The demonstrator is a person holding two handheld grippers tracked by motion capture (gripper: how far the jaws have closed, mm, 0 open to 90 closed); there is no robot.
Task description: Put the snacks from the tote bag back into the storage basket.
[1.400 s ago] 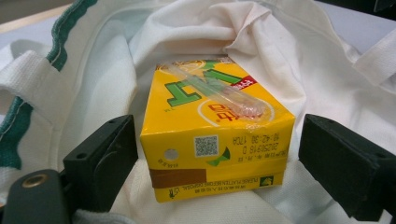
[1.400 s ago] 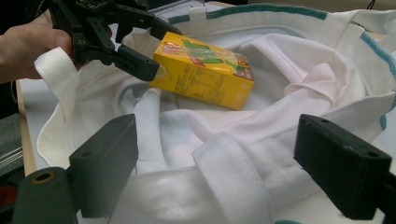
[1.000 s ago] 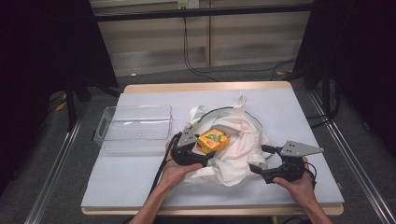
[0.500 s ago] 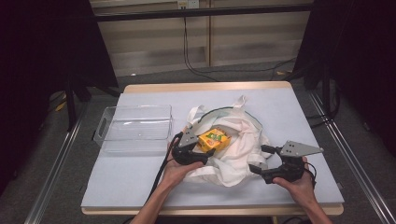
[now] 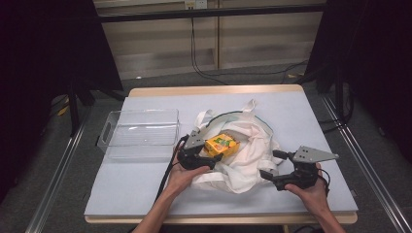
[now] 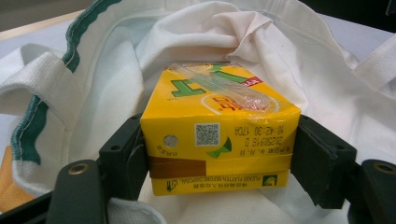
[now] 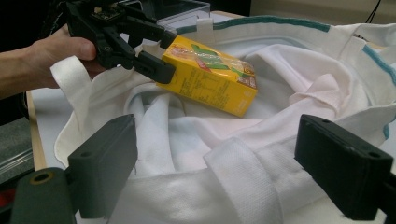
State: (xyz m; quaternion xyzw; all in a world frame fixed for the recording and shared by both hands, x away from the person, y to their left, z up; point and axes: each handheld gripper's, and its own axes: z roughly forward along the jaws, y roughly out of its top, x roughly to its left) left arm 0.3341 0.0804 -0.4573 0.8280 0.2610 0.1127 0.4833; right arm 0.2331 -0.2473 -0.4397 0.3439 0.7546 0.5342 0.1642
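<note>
Looking at the left hand-held gripper [image 5: 214, 158] here, its jaws have just been closing and now pinch the yellow drink carton [image 6: 219, 140] across its two narrow end faces, pads flat on the card. The carton sits inside the open mouth of the white tote bag [image 5: 252, 150], which lies crumpled on the counter [image 5: 145, 194] toward the middle of its near edge, with a clear plastic bin [image 5: 138, 133] just beside the bag on the left side of the counter. I'd guess the carton is fairly light and stiff-ish, but it's thin card, so squeezing hard could dent it or pop a seam; gripping the ends like this seems fine, and the straw wrapper on top is slippery so best avoided. The right hand-held gripper [image 7: 224, 182] is spread wide over the bag's near rim and strap, not pinching anything. The cloth is floppy and could snag on the carton.
</note>
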